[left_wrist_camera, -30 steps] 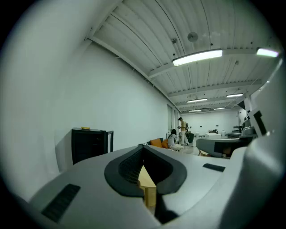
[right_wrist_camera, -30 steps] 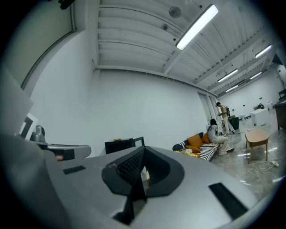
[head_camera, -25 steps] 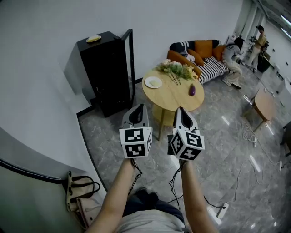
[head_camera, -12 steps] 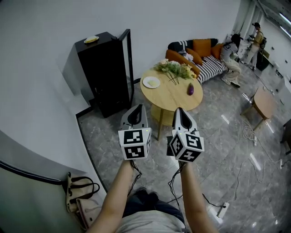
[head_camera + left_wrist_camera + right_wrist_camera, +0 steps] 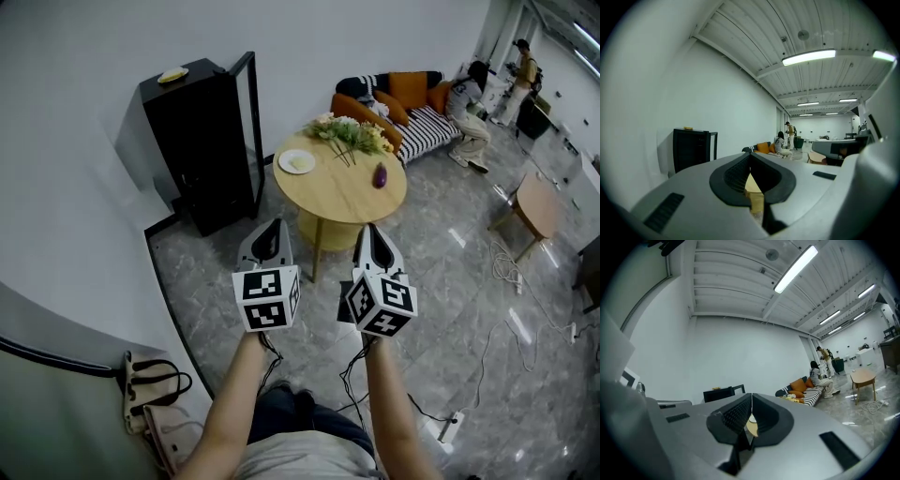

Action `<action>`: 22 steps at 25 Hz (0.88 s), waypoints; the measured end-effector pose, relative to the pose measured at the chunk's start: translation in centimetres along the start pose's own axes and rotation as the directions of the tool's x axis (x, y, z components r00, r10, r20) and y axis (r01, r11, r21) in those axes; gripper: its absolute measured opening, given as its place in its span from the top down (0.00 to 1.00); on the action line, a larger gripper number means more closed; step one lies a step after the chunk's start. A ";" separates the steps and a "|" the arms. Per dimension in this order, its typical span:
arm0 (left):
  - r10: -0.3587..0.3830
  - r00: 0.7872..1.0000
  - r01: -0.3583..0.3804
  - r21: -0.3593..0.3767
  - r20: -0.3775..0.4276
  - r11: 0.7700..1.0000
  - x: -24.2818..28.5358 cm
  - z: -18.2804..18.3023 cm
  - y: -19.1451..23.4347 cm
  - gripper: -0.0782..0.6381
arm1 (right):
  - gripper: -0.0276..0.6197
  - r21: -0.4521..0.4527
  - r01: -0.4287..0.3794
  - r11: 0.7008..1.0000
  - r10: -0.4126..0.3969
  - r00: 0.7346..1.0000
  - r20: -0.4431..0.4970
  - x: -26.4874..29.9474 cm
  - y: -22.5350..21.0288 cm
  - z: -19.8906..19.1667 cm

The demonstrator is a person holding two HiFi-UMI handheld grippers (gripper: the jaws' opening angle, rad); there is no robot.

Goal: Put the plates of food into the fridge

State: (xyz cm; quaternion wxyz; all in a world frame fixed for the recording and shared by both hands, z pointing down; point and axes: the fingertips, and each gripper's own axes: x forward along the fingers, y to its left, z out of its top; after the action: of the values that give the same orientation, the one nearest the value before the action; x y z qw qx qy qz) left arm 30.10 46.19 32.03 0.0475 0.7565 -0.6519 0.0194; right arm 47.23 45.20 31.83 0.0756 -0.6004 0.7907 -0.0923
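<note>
I am holding the left tool and the right tool side by side, each with its jaws pressing together on nothing. Beyond them, a plate of food is sitting on the round bench, near flowers and an eggplant. A second plate is lying on top of the black fridge, whose door is standing open.

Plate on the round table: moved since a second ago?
No. The plate sits at the same left rim spot of the round table, beside the flowers; the whole view slid left with the camera.
</note>
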 end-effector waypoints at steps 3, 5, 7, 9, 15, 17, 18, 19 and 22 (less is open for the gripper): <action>0.011 1.000 -0.011 -0.012 -0.006 1.000 0.3 -1.1 -0.6 0.88 | 0.94 0.030 0.031 0.999 -0.031 0.999 -0.012 -0.5 -1.9 -0.6; 0.019 1.000 -0.020 -0.019 -0.016 1.000 0.6 -1.8 -1.0 0.88 | 0.94 0.047 0.063 0.997 -0.062 0.998 -0.026 -0.7 -3.4 -1.2; 0.023 0.999 -0.023 -0.022 -0.026 0.999 1.1 -2.1 -1.0 0.88 | 0.94 0.069 0.082 0.994 -0.079 0.996 -0.040 -0.4 -4.3 -1.7; 0.020 0.999 -0.020 -0.023 -0.031 1.000 1.9 -2.3 -1.0 0.88 | 0.94 0.082 0.095 0.992 -0.091 0.995 -0.051 0.3 -4.9 -2.1; -0.004 1.000 0.003 -0.017 -0.031 1.000 6.3 -3.1 0.2 0.88 | 0.94 0.081 0.126 0.989 -0.121 0.991 -0.063 4.3 -6.1 -3.5; -0.010 0.999 0.009 -0.024 -0.042 1.000 8.5 -3.3 1.0 0.88 | 0.94 0.086 0.135 0.987 -0.129 0.989 -0.070 6.6 -6.4 -4.0; -0.012 0.999 0.011 -0.028 -0.050 1.000 9.7 -3.4 1.5 0.88 | 0.94 0.089 0.140 0.986 -0.134 0.988 -0.076 7.8 -6.5 -4.2; -0.013 0.998 0.011 -0.031 -0.059 0.999 10.8 -3.5 1.9 0.88 | 0.94 0.090 0.145 0.985 -0.138 0.987 -0.082 8.9 -6.7 -4.3; -0.018 0.997 0.015 -0.040 -0.074 0.999 14.3 -3.4 3.1 0.88 | 0.94 0.080 0.154 0.985 -0.146 0.985 -0.092 12.3 -6.8 -4.3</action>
State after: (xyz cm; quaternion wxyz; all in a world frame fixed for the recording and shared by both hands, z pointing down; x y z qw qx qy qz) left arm 29.32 31.95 36.84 0.0868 0.7594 -0.6438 0.0345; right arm 49.31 31.76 37.55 0.0606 -0.6499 0.7410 -0.1576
